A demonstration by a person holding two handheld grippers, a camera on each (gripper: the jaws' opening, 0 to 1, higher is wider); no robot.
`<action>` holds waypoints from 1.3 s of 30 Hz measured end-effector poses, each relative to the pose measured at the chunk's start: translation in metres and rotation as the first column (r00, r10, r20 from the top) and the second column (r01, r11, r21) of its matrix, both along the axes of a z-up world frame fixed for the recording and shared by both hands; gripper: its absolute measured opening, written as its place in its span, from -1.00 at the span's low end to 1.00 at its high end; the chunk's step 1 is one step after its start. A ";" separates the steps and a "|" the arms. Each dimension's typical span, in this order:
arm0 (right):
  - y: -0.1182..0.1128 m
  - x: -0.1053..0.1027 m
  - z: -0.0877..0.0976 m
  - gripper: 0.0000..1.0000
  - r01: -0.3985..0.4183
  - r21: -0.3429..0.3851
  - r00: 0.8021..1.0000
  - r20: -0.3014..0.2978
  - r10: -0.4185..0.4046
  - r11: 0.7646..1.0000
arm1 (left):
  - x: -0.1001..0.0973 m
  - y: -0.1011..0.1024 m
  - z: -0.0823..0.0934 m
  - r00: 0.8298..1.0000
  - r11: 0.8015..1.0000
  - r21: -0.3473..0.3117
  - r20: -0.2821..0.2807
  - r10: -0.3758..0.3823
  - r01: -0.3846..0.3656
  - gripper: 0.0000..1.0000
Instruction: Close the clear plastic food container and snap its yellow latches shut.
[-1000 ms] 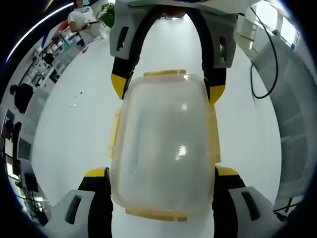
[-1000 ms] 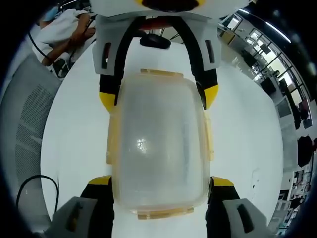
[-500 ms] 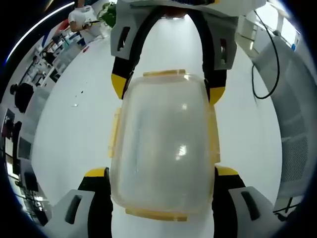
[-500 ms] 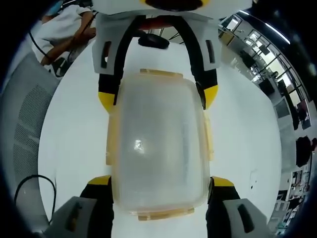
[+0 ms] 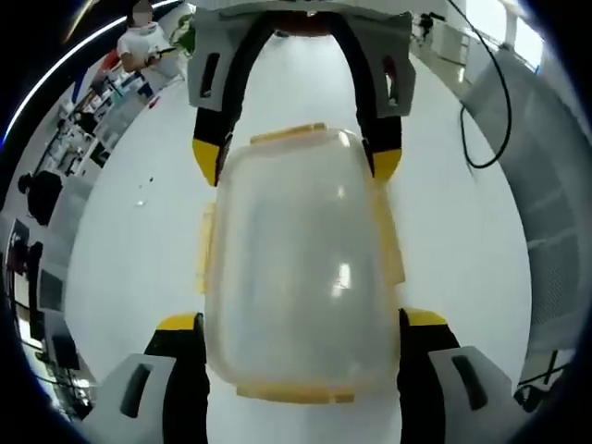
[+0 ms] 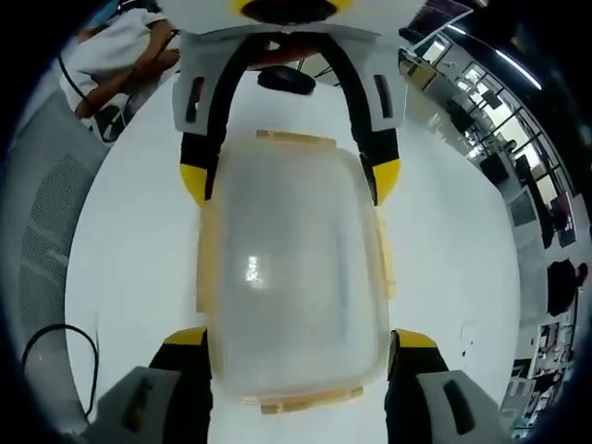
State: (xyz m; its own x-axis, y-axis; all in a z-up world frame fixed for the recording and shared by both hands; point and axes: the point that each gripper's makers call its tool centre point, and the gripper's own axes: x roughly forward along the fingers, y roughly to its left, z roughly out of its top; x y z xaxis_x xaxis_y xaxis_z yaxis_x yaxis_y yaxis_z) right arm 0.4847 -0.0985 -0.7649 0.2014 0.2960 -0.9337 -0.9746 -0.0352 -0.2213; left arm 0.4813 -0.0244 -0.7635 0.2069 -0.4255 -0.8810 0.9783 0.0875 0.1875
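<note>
In the left gripper view, the clear plastic food container (image 5: 298, 277) was seen on the white tabletop (image 5: 129, 268), lying between the two jaws of the left tool (image 5: 298, 326), whose yellow tips stood at its near corners. The jaws were spread wide, one at each side of the container; whether they pressed on its walls could not be told. The lid was lying on the container, and yellow latches (image 5: 203, 252) were seen along its edges, flat against the sides. At the far end of the container the right tool (image 5: 289, 159) was seen from the front, its yellow tips just beside the far corners. A black cable (image 5: 492, 111) lay on the tabletop to the right, and a person (image 5: 141, 37) was standing far away at the upper left. In the right gripper view, the same container (image 6: 291, 277) was seen between the jaws of the right tool (image 6: 298, 340), which were also spread wide at its near corners; contact could not be told here either. The pale yellow latches (image 6: 294, 139) were seen at the far end, the near end and the long sides. The left tool (image 6: 289, 176) was facing from the far end, tips beside the corners. A black cable (image 6: 55, 342) lay at the lower left.
</note>
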 end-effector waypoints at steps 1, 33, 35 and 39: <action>0.000 0.000 0.000 0.54 -0.001 -0.002 1.000 0.002 0.001 1.000 | 0.000 0.001 0.000 1.000 1.000 0.004 0.001 0.001 -0.001 0.65; -0.013 -0.009 0.022 0.61 0.054 0.049 0.997 0.051 -0.057 0.997 | -0.005 0.022 0.007 0.995 0.996 0.008 0.054 0.085 -0.086 0.68; -0.014 -0.012 0.023 0.62 0.063 0.058 0.996 0.051 -0.066 0.996 | -0.006 0.023 0.008 0.994 0.996 0.007 0.057 0.089 -0.090 0.69; -0.015 -0.016 0.025 0.62 0.087 0.080 0.994 0.054 -0.092 0.993 | -0.011 0.023 0.010 0.993 0.994 -0.005 0.047 0.106 -0.106 0.71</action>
State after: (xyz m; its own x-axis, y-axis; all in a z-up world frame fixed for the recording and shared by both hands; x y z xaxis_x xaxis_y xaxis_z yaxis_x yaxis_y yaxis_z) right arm 0.4687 -0.1138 -0.7398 0.2834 0.3453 -0.8947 -0.9585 0.0711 -0.2762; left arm 0.4706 -0.0015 -0.7531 0.2925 -0.4009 -0.8682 0.9535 0.1910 0.2330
